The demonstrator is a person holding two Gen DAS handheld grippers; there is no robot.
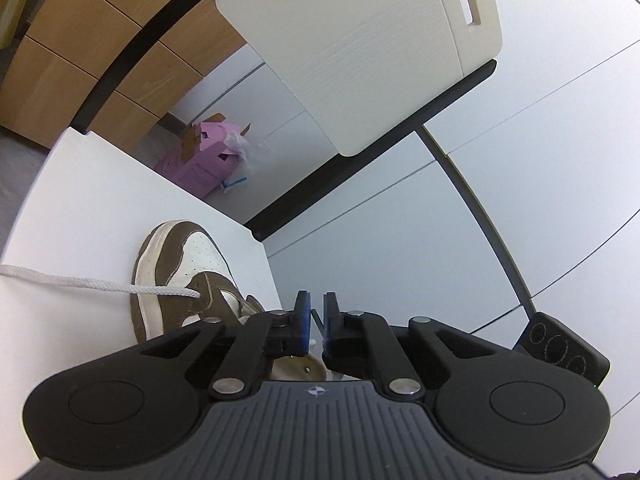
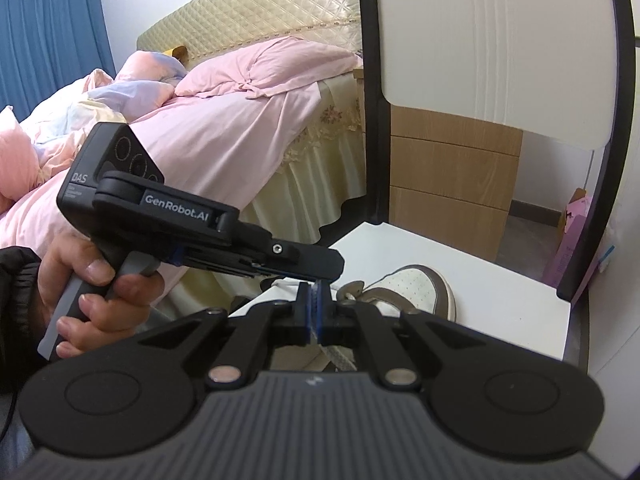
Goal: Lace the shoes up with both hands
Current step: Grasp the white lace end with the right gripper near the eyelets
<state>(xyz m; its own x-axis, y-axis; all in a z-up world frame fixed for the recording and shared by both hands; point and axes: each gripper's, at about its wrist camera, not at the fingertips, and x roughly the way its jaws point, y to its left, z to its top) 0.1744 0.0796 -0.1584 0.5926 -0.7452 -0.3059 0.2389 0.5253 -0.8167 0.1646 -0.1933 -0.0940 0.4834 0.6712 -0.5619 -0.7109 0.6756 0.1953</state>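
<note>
A brown and white sneaker lies on a white tabletop. A white lace runs taut from its eyelet out past the left edge of the left wrist view. My left gripper hovers over the shoe's opening with a narrow gap between its blue pads. A thin dark lace tip stands in that gap, clear of the pads. In the right wrist view the sneaker lies just beyond my right gripper, which is shut on a white lace. The left gripper, held by a hand, points at the right fingertips.
A white chair back on a black frame rises behind the table. A pink cardboard box sits on the tiled floor beside wooden drawers. A bed with pink bedding fills the left of the right wrist view.
</note>
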